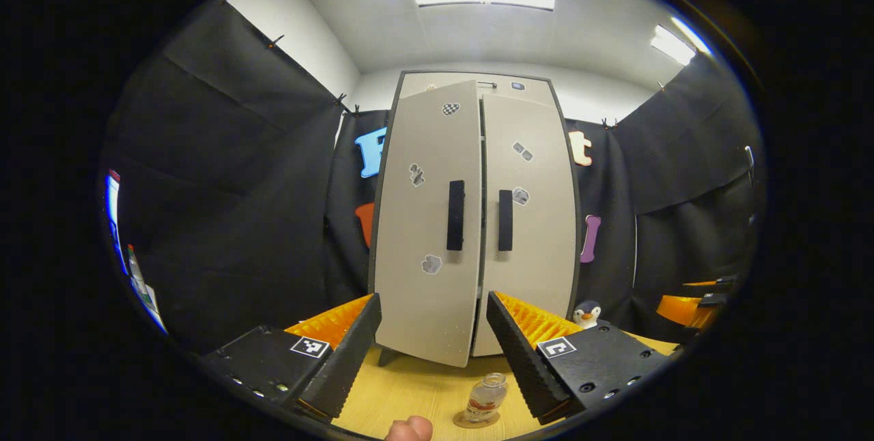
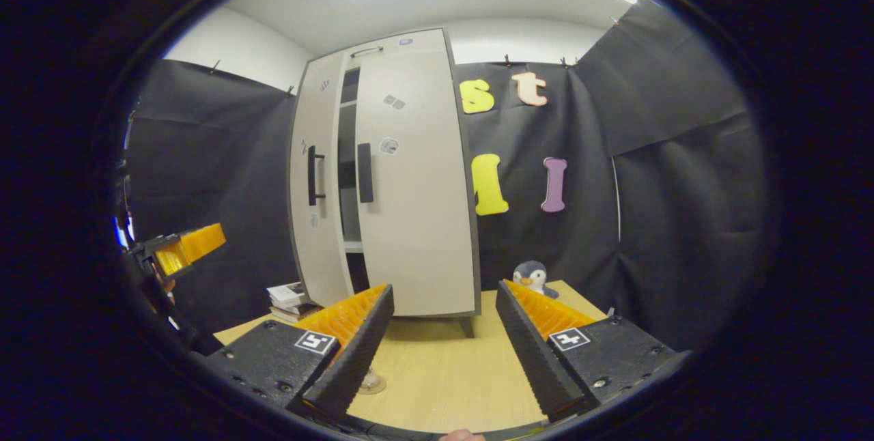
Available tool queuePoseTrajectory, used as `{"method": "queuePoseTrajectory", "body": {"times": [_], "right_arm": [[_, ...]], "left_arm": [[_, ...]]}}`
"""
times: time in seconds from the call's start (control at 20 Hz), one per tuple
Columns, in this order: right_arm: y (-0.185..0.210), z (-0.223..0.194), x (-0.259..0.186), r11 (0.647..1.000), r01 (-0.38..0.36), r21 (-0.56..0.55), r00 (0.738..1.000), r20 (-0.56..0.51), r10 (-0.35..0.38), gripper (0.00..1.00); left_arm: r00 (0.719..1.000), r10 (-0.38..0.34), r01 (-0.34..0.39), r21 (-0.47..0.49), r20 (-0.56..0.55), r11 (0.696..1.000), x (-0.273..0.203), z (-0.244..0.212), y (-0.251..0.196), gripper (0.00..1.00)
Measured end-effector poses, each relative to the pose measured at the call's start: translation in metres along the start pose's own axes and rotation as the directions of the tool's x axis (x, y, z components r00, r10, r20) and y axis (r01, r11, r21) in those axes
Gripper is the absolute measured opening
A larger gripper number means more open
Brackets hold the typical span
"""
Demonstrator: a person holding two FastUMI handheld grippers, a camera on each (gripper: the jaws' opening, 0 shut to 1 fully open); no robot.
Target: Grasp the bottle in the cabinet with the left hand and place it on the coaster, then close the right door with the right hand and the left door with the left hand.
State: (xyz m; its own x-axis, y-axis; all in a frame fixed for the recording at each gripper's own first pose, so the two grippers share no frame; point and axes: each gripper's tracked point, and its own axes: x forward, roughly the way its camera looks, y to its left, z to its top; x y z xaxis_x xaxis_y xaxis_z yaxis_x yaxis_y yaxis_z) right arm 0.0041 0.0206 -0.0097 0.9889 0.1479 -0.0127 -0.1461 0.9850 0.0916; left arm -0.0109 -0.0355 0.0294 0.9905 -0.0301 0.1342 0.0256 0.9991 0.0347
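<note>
1. Left gripper view looks straight at the tall grey cabinet with two doors (image 1: 471, 222), which stands on the light wooden table (image 1: 410, 393).
2. Its left door (image 1: 427, 222) stands a little bit out from the front, and the right door (image 1: 532, 222) sits flat and closed.
3. Each door has a black bar handle (they sit side by side near the middle gap).
4. The left gripper (image 1: 430, 359) has its two fingers spread wide with nothing between them.
5. The small clear glass bottle (image 1: 486, 398) stands upright on the round brown coaster (image 1: 471, 420), near the table's front edge and just beside the gripper's right finger.
6. A small toy penguin (image 1: 587, 313) sits on the table to the right of the cabinet.
7. Right gripper view sees the cabinet (image 2: 410, 188) from the side, with a dark gap between the doors.
8. The right gripper (image 2: 444, 352) is spread wide too, gripping nothing, above the table (image 2: 444, 373).
9. The penguin (image 2: 534, 277) sits just past its right finger, and a small stack of books (image 2: 290, 301) lies by the cabinet's left foot.
10. Far to the left, the other gripper (image 2: 181, 246) is up in the air.
</note>
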Motion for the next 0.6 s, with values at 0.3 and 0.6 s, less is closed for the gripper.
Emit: {"method": "queuePoseTrajectory", "body": {"times": [0.3, 0.6], "right_arm": [[-0.01, 0.001, -0.01, 1.0, 0.021, 0.006, 1.0, -0.008, -0.021, 0.99], [-0.024, 0.009, -0.02, 0.998, 0.062, -0.003, 0.998, 0.007, -0.062, 0.94]], "left_arm": [[0.999, -0.005, 0.004, -0.026, -0.054, 1.0, -0.009, -0.026, -0.016, 0.95], [0.998, 0.002, -0.003, -0.012, -0.062, 1.0, -0.011, -0.03, -0.013, 0.99]]}}
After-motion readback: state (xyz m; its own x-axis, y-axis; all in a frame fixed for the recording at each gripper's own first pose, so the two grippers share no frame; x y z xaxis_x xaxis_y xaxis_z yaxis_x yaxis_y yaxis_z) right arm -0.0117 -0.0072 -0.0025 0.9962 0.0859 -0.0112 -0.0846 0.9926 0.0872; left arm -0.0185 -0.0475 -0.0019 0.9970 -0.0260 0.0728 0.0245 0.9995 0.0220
